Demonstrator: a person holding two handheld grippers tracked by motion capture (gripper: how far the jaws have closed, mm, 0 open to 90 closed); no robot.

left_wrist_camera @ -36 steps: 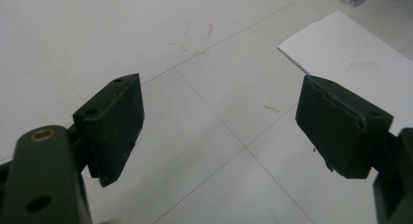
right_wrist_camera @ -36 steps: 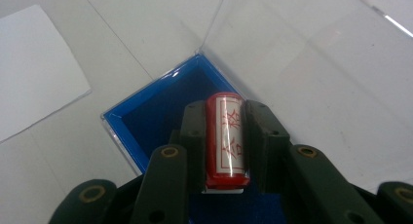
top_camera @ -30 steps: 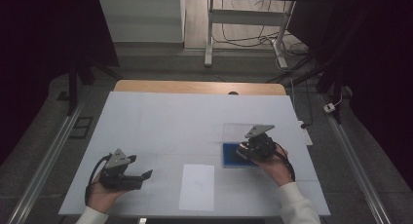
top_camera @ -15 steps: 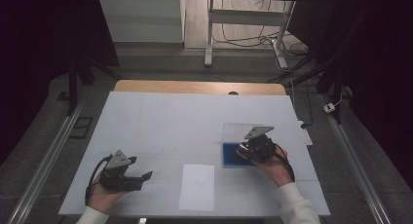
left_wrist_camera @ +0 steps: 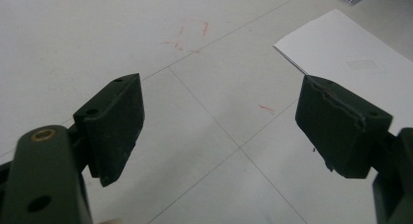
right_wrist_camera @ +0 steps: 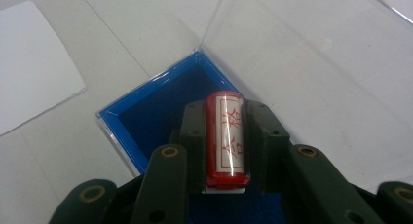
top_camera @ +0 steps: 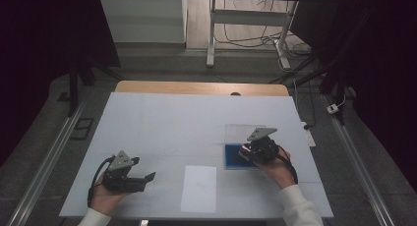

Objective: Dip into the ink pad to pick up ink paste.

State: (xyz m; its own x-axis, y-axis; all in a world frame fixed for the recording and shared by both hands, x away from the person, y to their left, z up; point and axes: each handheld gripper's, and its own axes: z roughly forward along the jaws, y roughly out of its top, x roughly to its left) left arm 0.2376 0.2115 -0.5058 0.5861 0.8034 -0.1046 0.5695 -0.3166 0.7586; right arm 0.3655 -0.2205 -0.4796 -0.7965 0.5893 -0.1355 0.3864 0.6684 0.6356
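Observation:
My right gripper (right_wrist_camera: 225, 131) is shut on a red stamp (right_wrist_camera: 228, 139), a cylinder with red characters on a white label. It hovers over a blue ink pad box (right_wrist_camera: 151, 117) whose clear lid (right_wrist_camera: 302, 53) lies open beyond it. From above, the right gripper (top_camera: 244, 152) sits over the blue box (top_camera: 231, 157) at the table's right. My left gripper (left_wrist_camera: 219, 131) stands open with nothing between its jaws, low over the white table. In the high view the left gripper (top_camera: 147, 178) is at the front left, pointing right toward a white sheet of paper (top_camera: 199, 188).
The paper (left_wrist_camera: 360, 63) lies just beyond the left gripper's right jaw. Faint red marks (left_wrist_camera: 192, 36) and thin seam lines cross the tabletop. A wooden edge (top_camera: 201, 88) borders the table's far side. Desk legs and cables stand on the floor behind.

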